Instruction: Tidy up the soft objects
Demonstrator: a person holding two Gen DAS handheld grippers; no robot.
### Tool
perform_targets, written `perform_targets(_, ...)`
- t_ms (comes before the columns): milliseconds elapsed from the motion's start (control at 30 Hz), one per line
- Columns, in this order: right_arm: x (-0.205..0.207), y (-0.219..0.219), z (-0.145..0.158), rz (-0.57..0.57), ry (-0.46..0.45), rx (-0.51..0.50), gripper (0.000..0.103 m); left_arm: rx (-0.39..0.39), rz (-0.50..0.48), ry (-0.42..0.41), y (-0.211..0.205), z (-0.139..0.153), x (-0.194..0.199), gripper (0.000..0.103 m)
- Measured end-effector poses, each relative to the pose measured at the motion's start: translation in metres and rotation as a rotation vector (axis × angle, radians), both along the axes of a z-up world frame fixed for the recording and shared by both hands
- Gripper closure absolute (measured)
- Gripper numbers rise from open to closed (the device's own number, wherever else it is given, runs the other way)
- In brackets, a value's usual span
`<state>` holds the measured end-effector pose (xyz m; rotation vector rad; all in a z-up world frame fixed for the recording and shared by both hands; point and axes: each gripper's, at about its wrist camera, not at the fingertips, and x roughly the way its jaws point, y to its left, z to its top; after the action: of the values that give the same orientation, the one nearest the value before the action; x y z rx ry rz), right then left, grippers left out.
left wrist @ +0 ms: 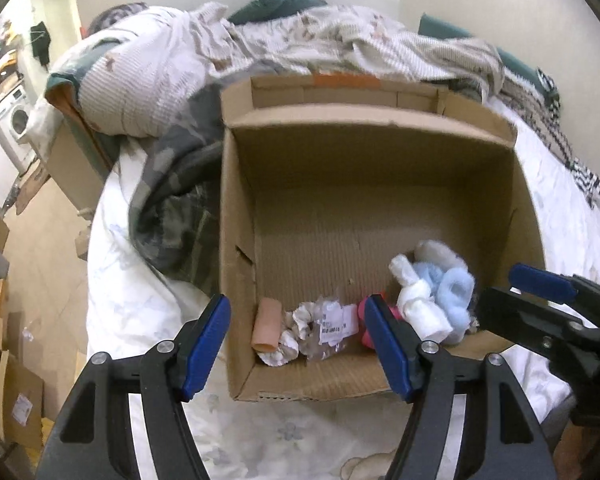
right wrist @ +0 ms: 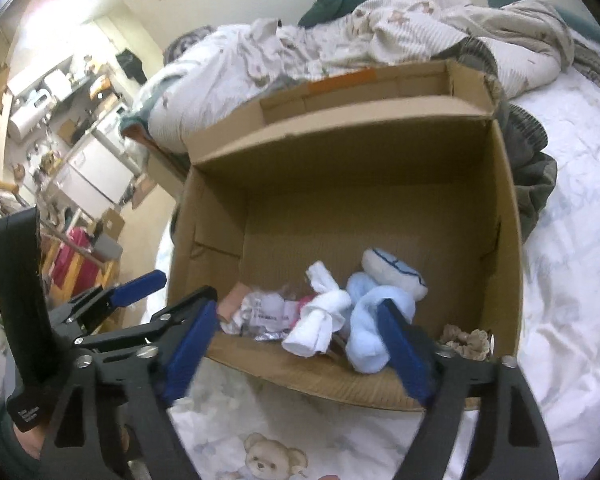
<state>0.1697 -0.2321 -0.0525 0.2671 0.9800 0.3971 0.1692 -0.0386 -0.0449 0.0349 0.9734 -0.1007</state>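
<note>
L gripper [left wrist: 298, 346]: jaws wide, empty
R gripper [right wrist: 296, 350]: jaws wide, empty
Box [left wrist: 364, 152]: socks etc. piled at near wall
Tip: lower slow, pinch blue sock [right wrist: 370, 320] mid-bundle

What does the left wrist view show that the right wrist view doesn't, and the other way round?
Only the left wrist view shows the washing machine and the whole peach tube in the box. Only the right wrist view shows the beige scrunchie in the near right corner and the teddy bear print on the sheet. Both show the cardboard box with the knotted white sock and light blue sock, and both open tongs.
</note>
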Motion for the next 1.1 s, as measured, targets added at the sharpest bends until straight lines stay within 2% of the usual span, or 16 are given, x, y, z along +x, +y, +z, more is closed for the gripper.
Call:
perform_targets(33, -0.001, -0.002, 0.003, -0.001, -0.004, 0.012, 0.000, 0.001, 0.010, -0.012, 0.003, 0.004, -0.003, 0.036)
perform_targets(200, -0.011, -0.017, 0.020, -0.056, -0.034, 0.002, 0.000, -0.019, 0.067, -0.081, 0.023, 0.030, -0.016, 0.036)
perform_targets(367, -0.029, -0.026, 0.041, -0.118, -0.068, -0.003, 0.000, -0.024, 0.142, -0.117, 0.042, 0.046, -0.037, 0.015)
perform_targets(600, -0.062, -0.031, 0.055, -0.167, -0.130, -0.040, 0.000, -0.037, 0.129, -0.138, 0.043, 0.055, -0.064, 0.002)
perform_targets(700, -0.074, -0.031, 0.053, -0.165, -0.136, -0.044, 0.000, -0.025, 0.128, -0.162, 0.042, 0.060, -0.080, 0.001)
perform_targets(867, -0.090, -0.022, 0.042, -0.144, -0.147, -0.083, 0.000, -0.033, 0.098, -0.149, 0.035, 0.058, -0.099, 0.001)
perform_targets(1000, -0.097, -0.019, 0.030, -0.174, -0.137, -0.051, 0.000, -0.021, 0.108, -0.149, 0.033, 0.054, -0.109, 0.001)
perform_targets(1100, -0.094, -0.012, 0.024, -0.175, -0.134, -0.090, 0.000, -0.014, 0.097, -0.150, 0.029, 0.050, -0.112, 0.001)
